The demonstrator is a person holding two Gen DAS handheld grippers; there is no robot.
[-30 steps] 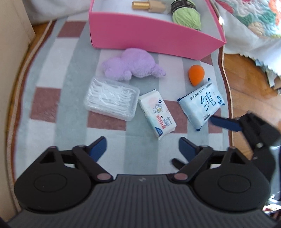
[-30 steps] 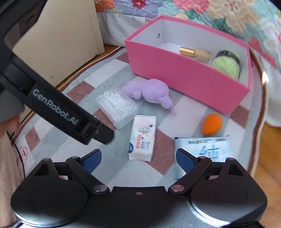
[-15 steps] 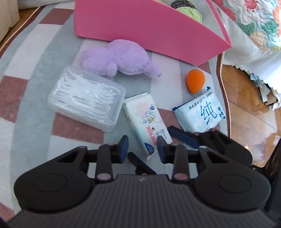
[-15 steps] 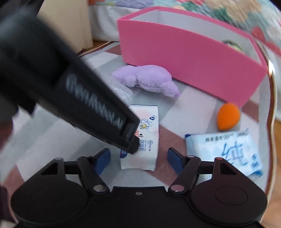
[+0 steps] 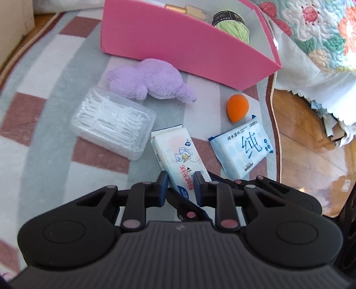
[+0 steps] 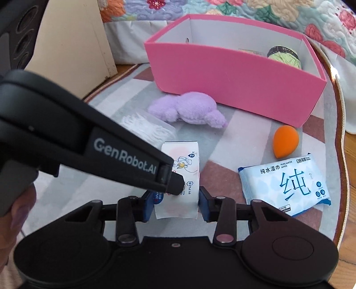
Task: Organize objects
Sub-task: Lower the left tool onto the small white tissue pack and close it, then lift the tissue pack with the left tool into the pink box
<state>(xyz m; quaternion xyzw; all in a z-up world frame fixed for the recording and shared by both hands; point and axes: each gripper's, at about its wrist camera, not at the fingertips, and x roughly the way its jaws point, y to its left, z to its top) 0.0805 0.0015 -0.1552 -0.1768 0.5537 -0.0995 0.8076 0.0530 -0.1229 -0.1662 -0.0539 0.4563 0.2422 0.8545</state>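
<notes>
Closing from wide apart, both grippers now meet the tissue pack (image 5: 178,155) at frame centre: left gripper (image 5: 180,186) clamped on it, right gripper (image 6: 176,205) closing around it, ready for lifting toward the pink box (image 5: 178,40).

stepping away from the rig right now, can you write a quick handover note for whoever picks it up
Left claw: shut on the near end of the white tissue pack.
Right claw: closing, that same tissue pack between its fingers at the same end; pads at its sides.
Done: gold-capped bottle and green yarn lie in the pink box.
Left on the rug: tissue pack, purple plush, clear box of floss picks, orange sponge, blue wet-wipes pack.
Next, probably: lift the tissue pack into the box, then the rest.
</notes>
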